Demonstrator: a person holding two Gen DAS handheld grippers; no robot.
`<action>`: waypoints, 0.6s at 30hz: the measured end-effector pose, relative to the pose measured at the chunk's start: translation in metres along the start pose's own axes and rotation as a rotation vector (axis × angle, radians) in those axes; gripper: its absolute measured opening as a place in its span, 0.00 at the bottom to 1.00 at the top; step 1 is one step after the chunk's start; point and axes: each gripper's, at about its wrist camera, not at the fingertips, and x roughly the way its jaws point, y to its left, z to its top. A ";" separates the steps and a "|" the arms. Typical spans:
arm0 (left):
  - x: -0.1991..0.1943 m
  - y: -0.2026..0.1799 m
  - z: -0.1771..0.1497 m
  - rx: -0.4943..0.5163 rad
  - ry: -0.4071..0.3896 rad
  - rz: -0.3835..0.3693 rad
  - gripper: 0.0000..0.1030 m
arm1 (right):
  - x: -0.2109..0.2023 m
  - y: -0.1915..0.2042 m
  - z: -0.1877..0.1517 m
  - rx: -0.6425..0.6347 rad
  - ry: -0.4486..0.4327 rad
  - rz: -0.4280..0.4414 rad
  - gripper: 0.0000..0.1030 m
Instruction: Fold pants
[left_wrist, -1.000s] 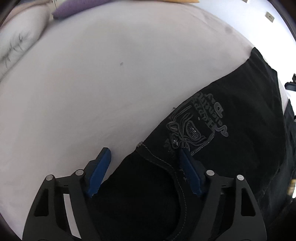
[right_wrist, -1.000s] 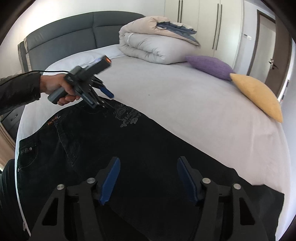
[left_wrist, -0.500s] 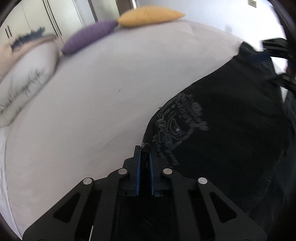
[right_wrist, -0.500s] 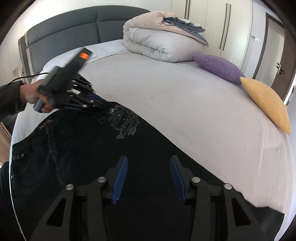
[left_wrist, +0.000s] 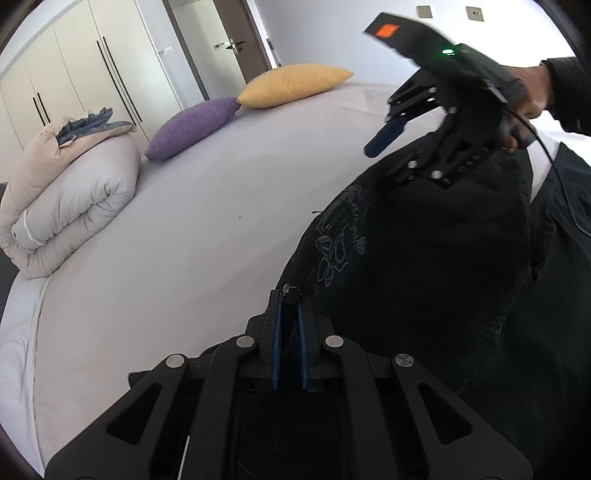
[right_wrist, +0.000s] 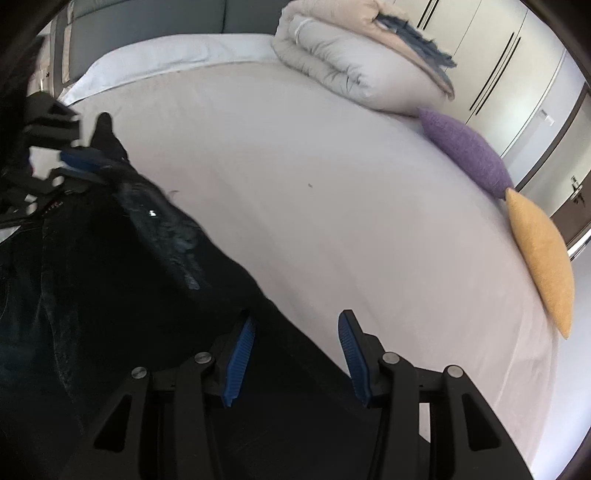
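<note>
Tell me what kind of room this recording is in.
A bedroom, most likely: a wide bed with a pale sheet, a rolled beige duvet against its grey padded headboard, and tall cream wardrobe doors.

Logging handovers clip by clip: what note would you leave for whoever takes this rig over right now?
Left claw: shut on the black pants' edge, near the printed design, lifted off the bed.
Right claw: open, astride the pants' far edge, not gripping.
Done: one edge picked up.
Left: close the right claw on the fabric, carry the edge across, finish the fold.
</note>
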 end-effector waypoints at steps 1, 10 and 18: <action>-0.002 0.001 -0.005 -0.004 -0.004 -0.001 0.06 | 0.002 -0.001 0.000 0.004 0.010 0.010 0.48; -0.005 0.013 -0.002 -0.060 -0.025 0.001 0.06 | -0.018 0.000 -0.004 0.099 -0.018 0.085 0.05; -0.035 0.008 -0.010 -0.141 -0.040 -0.002 0.06 | -0.039 0.058 0.007 0.176 -0.084 0.121 0.04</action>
